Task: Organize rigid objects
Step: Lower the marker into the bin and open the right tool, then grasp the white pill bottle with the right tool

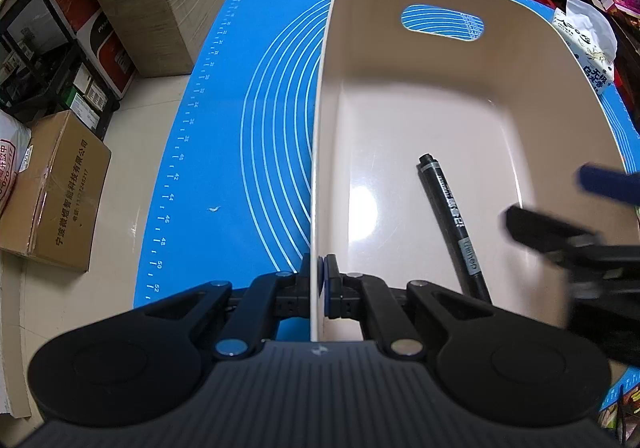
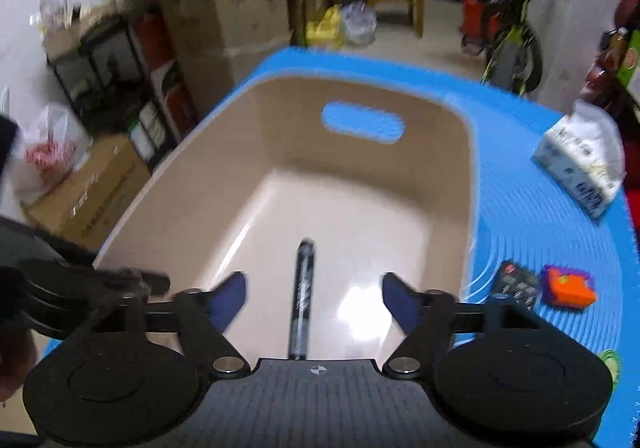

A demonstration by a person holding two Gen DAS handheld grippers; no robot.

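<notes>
A beige plastic bin (image 1: 400, 96) (image 2: 192, 176) with a handle cut-out stands on the blue mat (image 1: 248, 120) (image 2: 520, 176). My left gripper (image 1: 319, 280) is shut on the bin's left wall near the front. A black marker (image 1: 452, 224) (image 2: 303, 296) lies loose on the bin's floor. My right gripper (image 2: 314, 298) hangs open over the bin, the marker below the gap between its blue pads and touching neither. In the left wrist view the right gripper's fingers (image 1: 540, 226) show blurred at the right.
On the mat right of the bin lie a dark small box (image 2: 518, 284) and an orange and purple toy (image 2: 568, 284). A tissue pack (image 1: 588, 48) (image 2: 580, 164) sits at the far right. Cardboard boxes (image 1: 52, 192) and shelves stand on the floor to the left.
</notes>
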